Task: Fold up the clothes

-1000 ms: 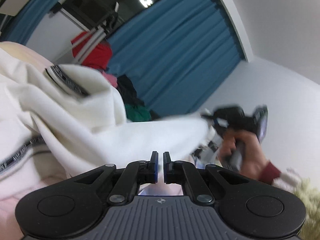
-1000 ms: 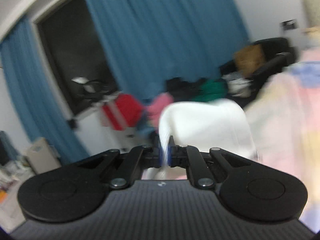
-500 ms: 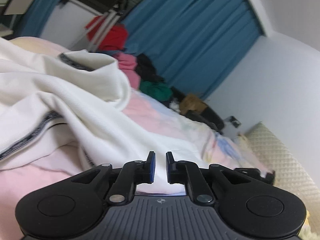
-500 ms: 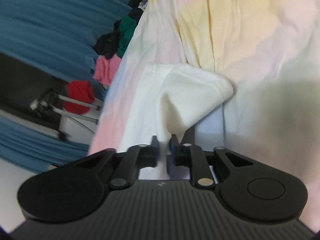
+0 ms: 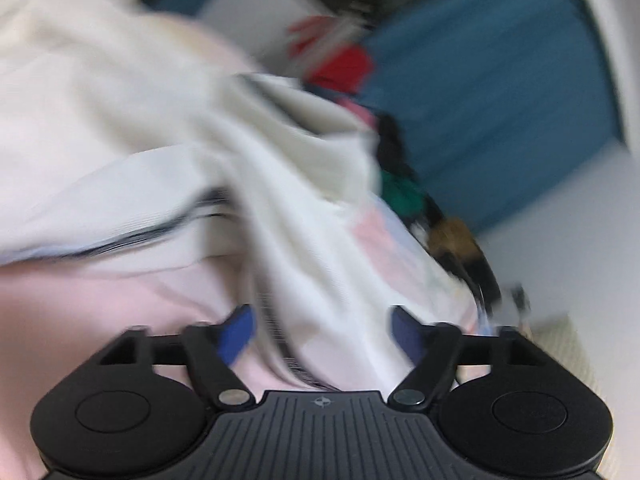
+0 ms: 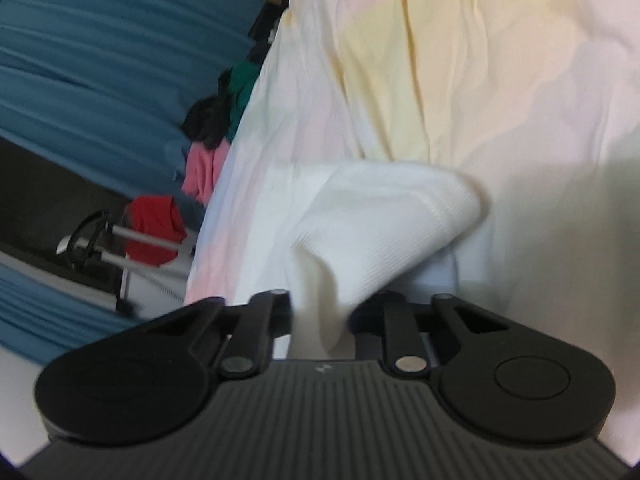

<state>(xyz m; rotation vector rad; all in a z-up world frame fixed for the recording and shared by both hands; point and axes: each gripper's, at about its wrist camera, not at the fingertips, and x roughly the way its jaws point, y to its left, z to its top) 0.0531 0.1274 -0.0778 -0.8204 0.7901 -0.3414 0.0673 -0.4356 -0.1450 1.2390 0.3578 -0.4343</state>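
The white garment [image 6: 372, 236] was draped on the bedsheet [image 6: 480, 80], a fold passing between the right gripper [image 6: 322, 312], apparently parted, while the left gripper [image 5: 322, 330] was spread wide, presumably for release.

One crumpled white knit garment with a dark striped trim [image 5: 168, 152] lies on one pastel pink-and-yellow bedsheet [image 6: 460, 60]. Two black two-finger grippers work here: the left gripper [image 5: 323, 330] and the right gripper [image 6: 322, 312]. One blue pleated curtain [image 5: 500, 112] hangs behind one red cloth [image 6: 154, 234], one pink cloth [image 6: 202, 170] and one green cloth [image 6: 242, 84].
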